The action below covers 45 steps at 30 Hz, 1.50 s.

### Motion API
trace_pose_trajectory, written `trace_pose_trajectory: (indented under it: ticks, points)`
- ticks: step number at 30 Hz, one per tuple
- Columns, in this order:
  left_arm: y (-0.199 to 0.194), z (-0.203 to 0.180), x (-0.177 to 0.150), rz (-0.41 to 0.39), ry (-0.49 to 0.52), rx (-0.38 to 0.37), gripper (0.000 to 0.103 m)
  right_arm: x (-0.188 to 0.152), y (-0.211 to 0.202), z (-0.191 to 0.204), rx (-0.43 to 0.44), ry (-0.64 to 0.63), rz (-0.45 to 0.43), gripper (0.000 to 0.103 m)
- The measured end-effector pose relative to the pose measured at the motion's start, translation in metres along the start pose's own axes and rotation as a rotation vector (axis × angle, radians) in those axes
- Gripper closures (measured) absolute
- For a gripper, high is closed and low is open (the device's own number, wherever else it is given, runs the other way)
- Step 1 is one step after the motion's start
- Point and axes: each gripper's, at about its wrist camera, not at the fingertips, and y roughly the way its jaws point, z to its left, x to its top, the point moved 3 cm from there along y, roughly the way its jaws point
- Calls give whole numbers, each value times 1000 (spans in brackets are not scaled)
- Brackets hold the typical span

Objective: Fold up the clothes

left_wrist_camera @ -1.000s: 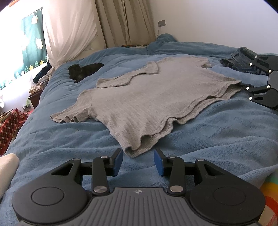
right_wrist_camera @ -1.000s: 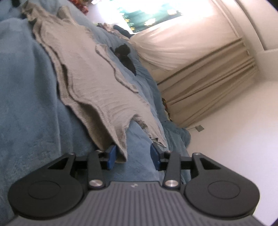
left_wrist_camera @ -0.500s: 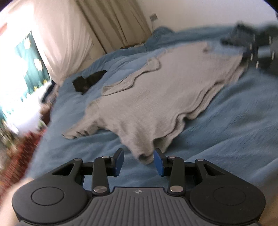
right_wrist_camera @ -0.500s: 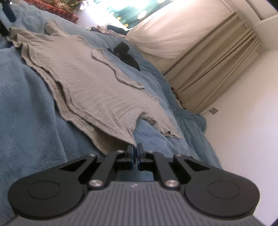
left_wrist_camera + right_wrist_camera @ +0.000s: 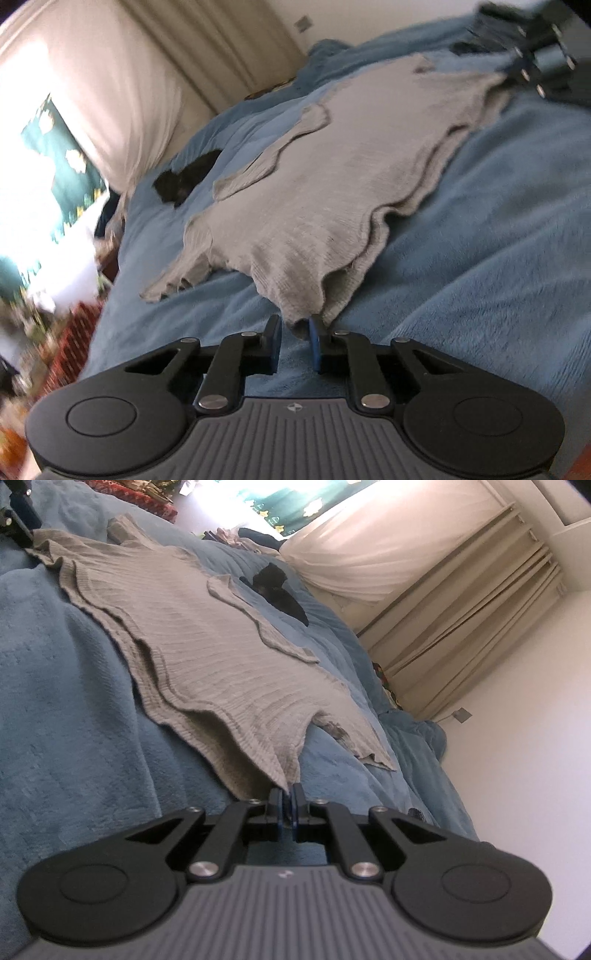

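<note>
A grey knit shirt [image 5: 332, 184] lies spread flat on a blue blanket [image 5: 480, 277], with one sleeve folded over its body. My left gripper [image 5: 294, 326] is at the near hem corner. Its jaws are closing with the cloth tip between them, and a gap still shows at the left pad. In the right wrist view the same shirt [image 5: 192, 635] stretches away from my right gripper [image 5: 286, 801], which is shut on the other hem corner. Each gripper shows in the other's view: the right one [image 5: 532, 74] far right, the left one [image 5: 18, 520] top left.
A small black item [image 5: 188, 177] lies on the bed beyond the shirt. Dark blue clothing [image 5: 480, 40] is heaped near the far gripper. Curtains [image 5: 461, 602] and a white wall stand behind the bed. A red patterned thing [image 5: 70, 343] sits beside the bed at the left.
My right gripper has shut on its hem corner. My left gripper has moved up to the other corner, rolled, and its jaws have narrowed around the cloth.
</note>
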Motion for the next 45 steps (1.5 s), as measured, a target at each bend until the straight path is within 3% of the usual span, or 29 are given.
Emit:
trace_pose_trajectory:
  ticks: [5, 10, 15, 21, 26, 33, 39, 42, 44, 45]
  points:
    - [3, -14, -2, -15, 229, 62, 85, 0, 1, 1, -2, -6, 0, 99]
    - [3, -16, 0, -24, 340, 101, 85, -1, -1, 0, -2, 3, 2, 99]
    - [10, 11, -1, 48, 80, -2, 85, -1, -2, 0, -1, 9, 2, 99]
    - [9, 23, -6, 49, -93, -91, 91, -2, -2, -1, 3, 17, 4, 99]
    - [12, 30, -1, 58, -218, -120, 92, -2, -3, -1, 6, 20, 5, 99]
    - [13, 19, 13, 41, -178, -81, 85, -2, -4, -1, 7, 25, 9, 99]
    - [17, 18, 10, 63, -231, -73, 84, -2, -4, -7, 11, 81, 21, 99]
    - [16, 13, 6, 55, -180, -61, 83, -2, -3, -15, 15, 141, 37, 98]
    - [15, 11, 4, 49, -168, -85, 99, -3, -3, -21, 26, 196, 47, 98]
    - [14, 12, 4, 45, -183, -100, 100, -3, -4, -24, 33, 224, 49, 100]
